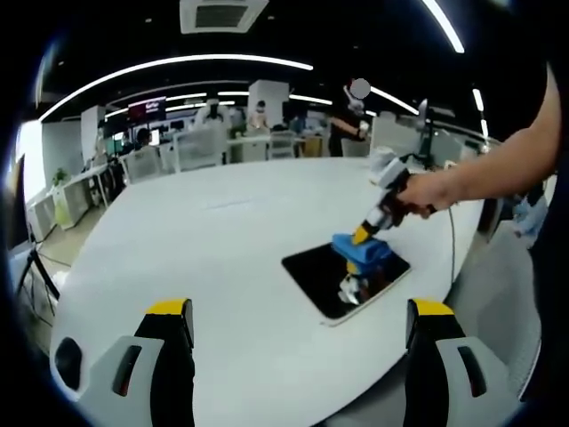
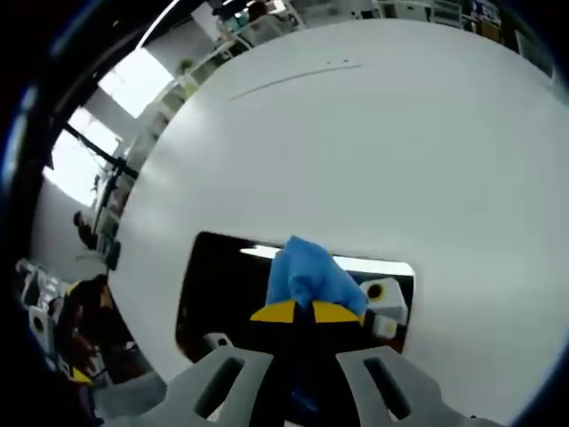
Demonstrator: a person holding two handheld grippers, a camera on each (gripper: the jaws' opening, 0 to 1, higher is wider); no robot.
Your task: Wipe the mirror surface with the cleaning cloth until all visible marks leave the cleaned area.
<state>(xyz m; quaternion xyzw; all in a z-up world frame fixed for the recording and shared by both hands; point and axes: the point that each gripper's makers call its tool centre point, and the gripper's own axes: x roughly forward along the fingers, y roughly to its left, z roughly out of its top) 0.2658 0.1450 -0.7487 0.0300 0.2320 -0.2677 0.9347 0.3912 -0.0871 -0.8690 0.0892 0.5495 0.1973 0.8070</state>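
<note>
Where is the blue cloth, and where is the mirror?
blue cloth (image 2: 307,271), right gripper view, on its bunched top.
mirror (image 1: 316,271), left gripper view, on its bare dark glass.
right gripper (image 1: 364,234), left gripper view, at its yellow tips.

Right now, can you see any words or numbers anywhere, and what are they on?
No text here can be read.
The dark wall screen far across the office shows a reddish strip that may be writing: too small and blurred to read.
The mirror, the blue cleaning cloth, the white table and both grippers' yellow-tipped jaws carry no visible lettering.
</note>
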